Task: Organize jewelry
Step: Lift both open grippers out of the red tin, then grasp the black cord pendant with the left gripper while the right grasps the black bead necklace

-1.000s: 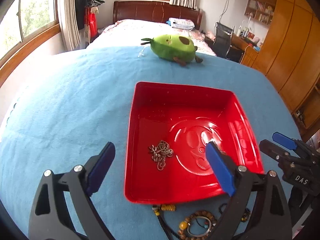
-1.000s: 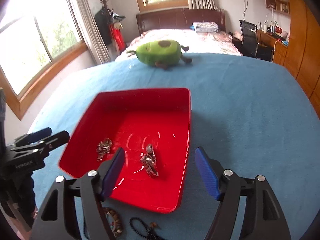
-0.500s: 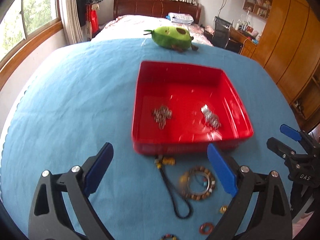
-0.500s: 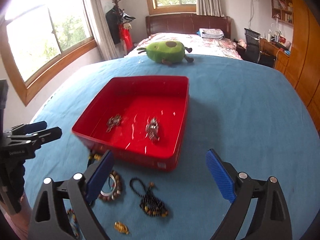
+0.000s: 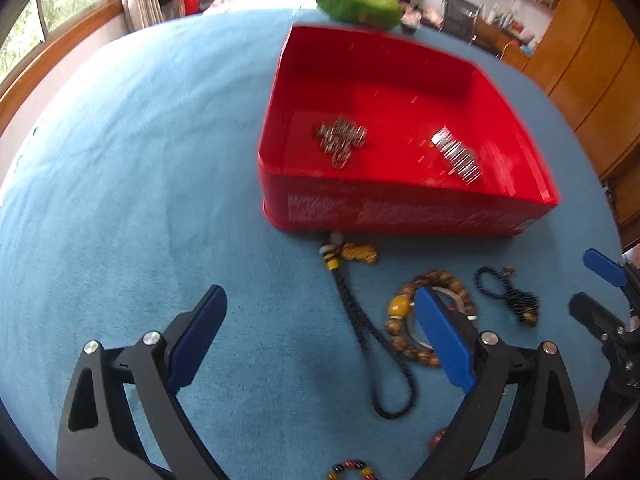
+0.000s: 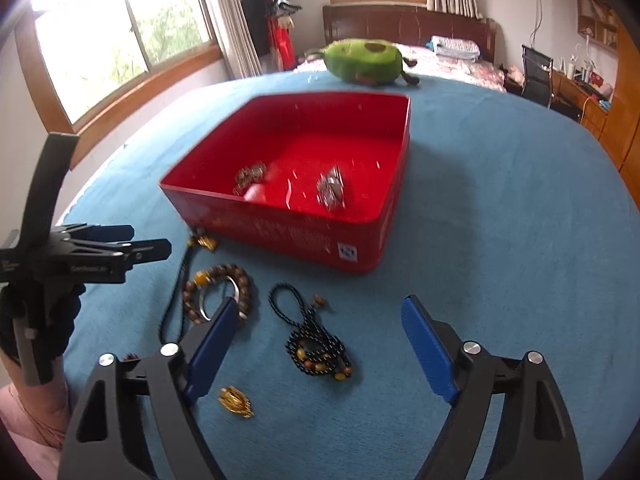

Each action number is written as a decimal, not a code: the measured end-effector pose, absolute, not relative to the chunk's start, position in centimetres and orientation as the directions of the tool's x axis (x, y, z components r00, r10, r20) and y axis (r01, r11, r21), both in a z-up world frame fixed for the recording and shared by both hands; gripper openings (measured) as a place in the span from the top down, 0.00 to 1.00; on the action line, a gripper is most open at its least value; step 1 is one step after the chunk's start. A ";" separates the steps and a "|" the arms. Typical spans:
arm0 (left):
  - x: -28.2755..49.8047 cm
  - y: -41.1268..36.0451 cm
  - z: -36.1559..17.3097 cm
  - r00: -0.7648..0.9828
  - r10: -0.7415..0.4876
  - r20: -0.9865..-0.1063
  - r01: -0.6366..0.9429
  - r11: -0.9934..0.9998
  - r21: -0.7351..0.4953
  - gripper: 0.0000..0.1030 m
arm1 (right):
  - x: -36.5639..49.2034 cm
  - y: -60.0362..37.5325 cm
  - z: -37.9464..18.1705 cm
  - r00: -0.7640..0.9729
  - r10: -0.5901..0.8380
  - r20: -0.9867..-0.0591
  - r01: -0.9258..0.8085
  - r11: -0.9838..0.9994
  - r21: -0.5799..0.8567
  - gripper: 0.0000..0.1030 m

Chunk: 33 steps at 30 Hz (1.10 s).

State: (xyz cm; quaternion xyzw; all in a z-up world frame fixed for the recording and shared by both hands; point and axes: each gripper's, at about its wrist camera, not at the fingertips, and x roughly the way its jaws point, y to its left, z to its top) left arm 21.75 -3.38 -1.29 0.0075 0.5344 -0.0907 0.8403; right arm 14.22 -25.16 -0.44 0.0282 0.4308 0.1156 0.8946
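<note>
A red tray (image 5: 400, 212) (image 6: 304, 236) sits on the blue cloth and holds two silver chain pieces (image 5: 340, 140) (image 5: 456, 156). In front of it lie a black cord necklace (image 5: 360, 320), a brown bead bracelet (image 5: 404, 320) (image 6: 216, 280), a dark bead necklace (image 6: 312, 340) (image 5: 508, 296) and a small gold piece (image 6: 236, 400). My left gripper (image 5: 320, 340) is open and empty above the cord. My right gripper (image 6: 316, 348) is open and empty above the dark bead necklace.
A green avocado plush (image 5: 360, 0) (image 6: 364, 60) lies behind the tray. Small beaded pieces (image 5: 352, 466) sit at the near edge. A bed, windows and wooden cabinets stand beyond the table.
Both grippers have pulled back from over the tray toward the near side and dropped lower. The loose jewelry in front of the tray has come into view. Both stay open.
</note>
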 end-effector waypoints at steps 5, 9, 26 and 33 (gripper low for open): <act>22.8 -3.0 -2.6 0.401 -0.119 -0.908 0.141 0.988 -0.068 0.10 | 14.9 -25.6 -2.1 0.554 0.245 -0.795 -0.174 0.969 0.177 0.28; 23.2 -2.8 -3.2 0.395 -0.125 -0.910 0.136 0.988 -0.077 0.10 | 15.3 -25.2 -3.0 0.520 0.267 -0.811 -0.199 0.962 0.189 0.31; 24.4 -3.0 -4.1 0.391 -0.145 -0.909 0.146 0.985 -0.095 0.15 | 15.8 -23.4 -6.4 0.442 0.218 -0.870 -0.266 0.958 0.105 0.59; 23.9 -2.9 -3.8 0.391 -0.141 -0.909 0.153 0.984 -0.087 0.39 | 15.9 -24.2 -6.3 0.450 0.229 -0.863 -0.243 0.961 0.129 0.66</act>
